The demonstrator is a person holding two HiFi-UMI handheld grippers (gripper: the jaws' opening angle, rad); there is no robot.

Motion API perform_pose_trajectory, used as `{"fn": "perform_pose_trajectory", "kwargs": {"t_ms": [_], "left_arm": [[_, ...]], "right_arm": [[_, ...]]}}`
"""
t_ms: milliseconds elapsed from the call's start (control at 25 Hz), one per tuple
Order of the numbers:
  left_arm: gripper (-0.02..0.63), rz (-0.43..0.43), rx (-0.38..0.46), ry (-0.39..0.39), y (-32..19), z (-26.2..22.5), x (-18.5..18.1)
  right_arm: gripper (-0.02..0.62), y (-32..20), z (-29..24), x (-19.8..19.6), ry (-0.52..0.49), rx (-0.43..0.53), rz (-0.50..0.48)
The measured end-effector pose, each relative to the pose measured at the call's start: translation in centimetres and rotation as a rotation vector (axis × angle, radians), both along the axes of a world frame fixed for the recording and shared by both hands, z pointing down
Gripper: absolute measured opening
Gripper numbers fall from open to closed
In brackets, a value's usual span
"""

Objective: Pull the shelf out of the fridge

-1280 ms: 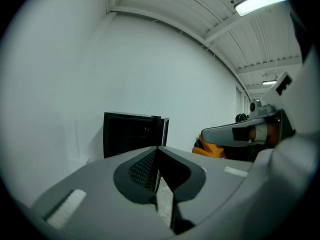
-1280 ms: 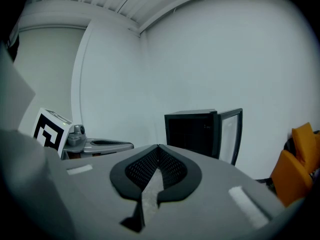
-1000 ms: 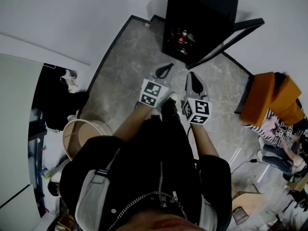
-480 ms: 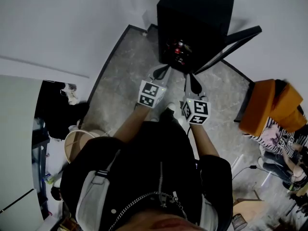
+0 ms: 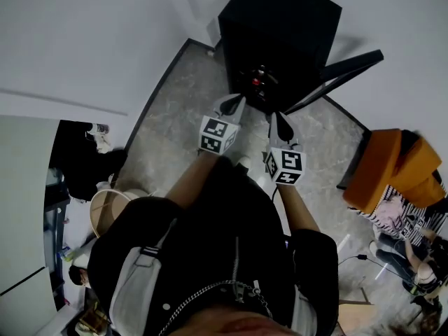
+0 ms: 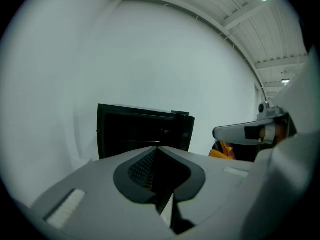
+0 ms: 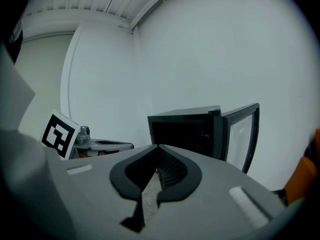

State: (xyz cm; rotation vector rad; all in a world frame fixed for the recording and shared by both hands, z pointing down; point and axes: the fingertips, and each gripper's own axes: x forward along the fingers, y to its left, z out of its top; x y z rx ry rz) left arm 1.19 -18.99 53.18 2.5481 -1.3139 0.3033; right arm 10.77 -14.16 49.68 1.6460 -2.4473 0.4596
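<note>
Since a second ago the person has stepped closer to the fridge (image 5: 280, 26), and both tongs have travelled forward with them, so their tips now sit just short of its open front instead of well back over the floor (image 5: 175, 110). In the head view the black fridge stands at 12 o'clock against a white wall, and its door (image 5: 343, 72) is swung wide open toward 2 o'clock. The left tongs (image 5: 236, 103) and the right tongs (image 5: 276, 116) are held side by side near the middle of the view, both aimed at the dark opening and neither touching it. Each gripper view shows its own jaws pressed together with nothing between them. The shelf (image 6: 134, 140) is still inside the fridge. In the left gripper view it shows only as a faint level line across the dark cavity, and the head view catches a few small reddish items (image 5: 259, 81) in there too blurred to name. The person wears a black jacket that fills the lower middle of the head view. An orange seat (image 5: 385, 163) sits at 3 o'clock, and a round pale basket (image 5: 115, 205) rests on the grey stone-patterned floor at 8 o'clock.
</note>
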Motion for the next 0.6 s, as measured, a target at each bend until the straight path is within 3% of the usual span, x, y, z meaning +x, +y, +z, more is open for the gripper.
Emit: {"fn": "perform_pose_trajectory", "kwargs": {"t_ms": [240,480,600], "left_arm": [[0.009,-0.026,-0.040,0.033,-2.3,1.0,0.0],[0.009,-0.138,-0.120,0.214,-7.0,2.4,-2.7],[0.009,-0.168,-0.126,0.267,-9.6,3.5,-3.5]], "right_arm": [[0.002,-1.5,0.3,1.1,-0.003,0.001,-0.003],[0.002,-3.0,0.6,1.1,0.006,-0.014,0.020],[0.002,-4.2,0.6,0.9,0.014,-0.019,0.036]]}}
